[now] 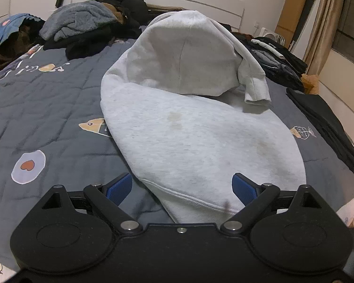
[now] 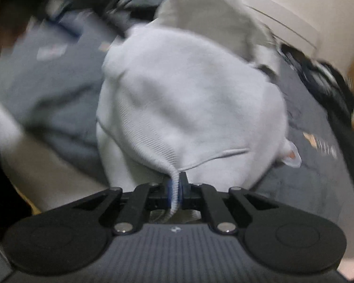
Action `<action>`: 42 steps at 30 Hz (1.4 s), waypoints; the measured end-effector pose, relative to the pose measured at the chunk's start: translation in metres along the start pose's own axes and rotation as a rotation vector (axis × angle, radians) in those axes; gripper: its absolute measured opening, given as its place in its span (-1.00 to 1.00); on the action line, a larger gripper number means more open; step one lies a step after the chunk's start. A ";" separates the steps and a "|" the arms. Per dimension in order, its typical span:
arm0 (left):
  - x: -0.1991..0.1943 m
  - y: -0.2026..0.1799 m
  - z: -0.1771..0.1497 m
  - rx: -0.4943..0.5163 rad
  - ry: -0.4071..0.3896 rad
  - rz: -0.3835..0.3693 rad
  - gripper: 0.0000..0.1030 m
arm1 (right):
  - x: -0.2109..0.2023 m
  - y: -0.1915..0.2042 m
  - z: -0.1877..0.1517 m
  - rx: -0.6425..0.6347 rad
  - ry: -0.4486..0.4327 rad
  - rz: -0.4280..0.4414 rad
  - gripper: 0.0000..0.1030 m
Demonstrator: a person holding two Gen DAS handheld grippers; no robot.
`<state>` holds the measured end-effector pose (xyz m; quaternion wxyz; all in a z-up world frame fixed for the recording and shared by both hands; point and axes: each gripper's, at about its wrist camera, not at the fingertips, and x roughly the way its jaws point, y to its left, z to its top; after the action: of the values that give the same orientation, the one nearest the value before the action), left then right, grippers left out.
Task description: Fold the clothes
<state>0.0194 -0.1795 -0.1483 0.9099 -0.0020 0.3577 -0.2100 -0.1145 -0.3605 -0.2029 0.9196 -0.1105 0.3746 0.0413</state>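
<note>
A light grey hoodie (image 1: pixel 195 127) lies on the dark grey quilt (image 1: pixel 49 103), hood at the far end and one cuffed sleeve folded across near the hood. Faint brown stains mark its back. My left gripper (image 1: pixel 183 186) stands open, its blue pads on either side of the hoodie's near hem. In the blurred right wrist view the same hoodie (image 2: pixel 191 99) fills the middle, and my right gripper (image 2: pixel 176 186) is shut on its ribbed hem, which bunches between the pads.
A heap of grey, black and brown clothes (image 1: pixel 89 26) sits at the far left of the bed. Folded dark garments (image 1: pixel 328 127) are stacked along the right edge, with more dark clothes (image 1: pixel 276 59) behind. A white headboard and a curtain stand beyond.
</note>
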 end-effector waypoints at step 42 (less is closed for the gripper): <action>0.091 -0.070 -0.047 0.717 -0.114 0.263 -0.13 | -0.082 -0.121 0.039 0.643 -0.255 0.347 -0.91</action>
<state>0.0219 -0.2715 -0.2313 0.8904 0.3506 0.2075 -0.2029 -0.1280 -0.4687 -0.0976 0.9259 0.2544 0.2643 0.0902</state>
